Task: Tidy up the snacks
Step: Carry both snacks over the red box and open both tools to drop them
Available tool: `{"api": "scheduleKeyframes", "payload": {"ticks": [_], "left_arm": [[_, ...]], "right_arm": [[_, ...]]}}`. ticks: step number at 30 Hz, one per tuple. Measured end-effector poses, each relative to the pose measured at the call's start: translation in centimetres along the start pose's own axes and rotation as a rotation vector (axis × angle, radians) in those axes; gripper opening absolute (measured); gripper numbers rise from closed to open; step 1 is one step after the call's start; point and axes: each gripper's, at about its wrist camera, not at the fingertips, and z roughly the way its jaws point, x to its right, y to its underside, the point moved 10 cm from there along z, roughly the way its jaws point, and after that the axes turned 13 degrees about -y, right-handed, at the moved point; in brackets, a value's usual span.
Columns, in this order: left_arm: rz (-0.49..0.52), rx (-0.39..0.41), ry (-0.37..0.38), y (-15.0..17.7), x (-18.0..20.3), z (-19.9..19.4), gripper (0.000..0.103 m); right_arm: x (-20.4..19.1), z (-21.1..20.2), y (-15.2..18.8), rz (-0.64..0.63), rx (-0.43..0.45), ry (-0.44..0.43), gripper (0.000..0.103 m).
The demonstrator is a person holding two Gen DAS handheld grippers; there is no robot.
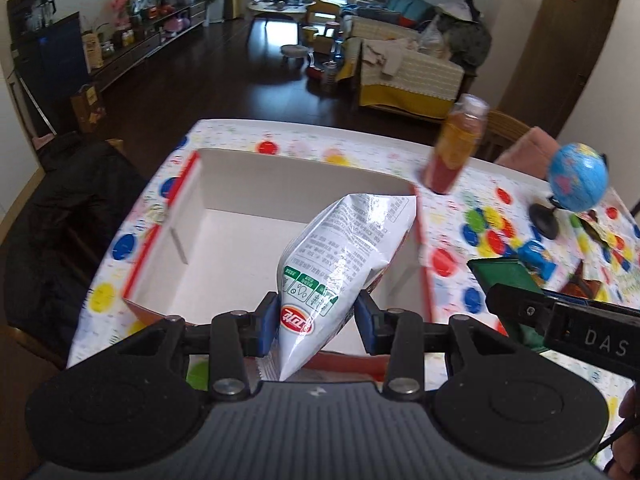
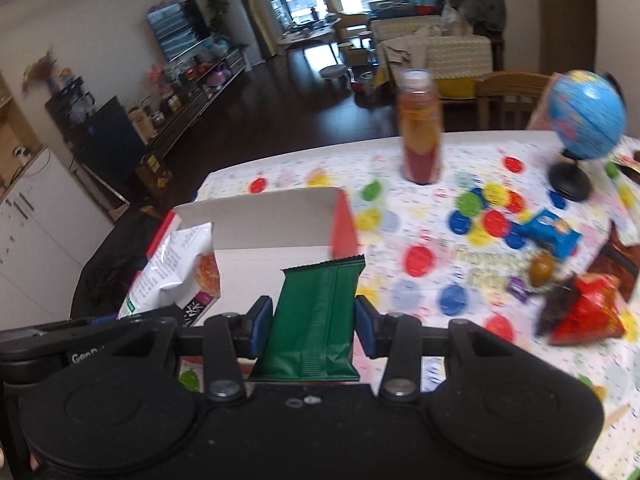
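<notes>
- My left gripper [image 1: 316,320] pinches a white chip bag [image 1: 340,252] above the open box [image 1: 192,216].
- My right gripper [image 2: 314,322] pinches a green packet [image 2: 316,320].
- Behind them stand a bottle [image 2: 420,136] and a globe [image 2: 586,114]; loose snacks [image 2: 584,312] lie right.

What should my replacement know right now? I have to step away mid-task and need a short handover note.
Left gripper: shut on the white snack bag, held over the open box.
Right gripper: shut on the green packet, near the box's front edge.
Done: nothing lies in the box yet.
Left: release both into the box, then collect the blue packet, the red bag and the small sweets beside them. The bottle and globe stand further back.
</notes>
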Motion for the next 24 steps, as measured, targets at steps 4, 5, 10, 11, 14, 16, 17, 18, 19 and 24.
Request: {"api": "scheduleKeyframes", "payload": {"ticks": [4,5,10,11,14,16,17,18,19,24], "left_arm": [[-0.009,-0.025,-0.021,-1.0,-3.0,2.2,0.039],[-0.011,-0.032,-0.029,-1.2,-3.7,2.9,0.04],[-0.011,-0.071,-0.059,-1.9,-6.7,6.1,0.04],[-0.008,-0.074,-0.065,-2.0,-7.1,6.6,0.039],[0.007,-0.092,-0.079,-2.3,-7.9,8.4,0.04],[0.023,-0.108,-0.083,-2.4,-8.2,9.7,0.04],[0.03,-0.115,-0.08,-2.4,-8.2,10.2,0.039],[0.039,-0.121,-0.084,-2.3,-8.1,10.6,0.039],[0.053,-0.125,-0.088,-2.2,-8.0,11.0,0.039],[0.119,-0.139,-0.082,-1.4,-7.0,12.2,0.039]], "right_arm": [[-2.5,3.1,-0.3,-0.04,-0.026,0.001,0.042],[-3.0,4.0,-0.3,-0.054,-0.034,0.007,0.042],[-4.2,7.2,-0.3,-0.076,-0.061,0.033,0.042],[-4.2,7.9,-0.2,-0.077,-0.069,0.036,0.042],[-4.2,9.6,0.2,-0.07,-0.089,0.051,0.042],[-4.1,10.8,0.6,-0.064,-0.105,0.054,0.042],[-4.0,11.3,0.8,-0.063,-0.111,0.06,0.042],[-3.9,11.7,1.1,-0.061,-0.119,0.065,0.042],[-3.9,12.2,1.3,-0.057,-0.128,0.067,0.042],[-3.3,13.9,2.8,-0.036,-0.172,0.083,0.043]]}}
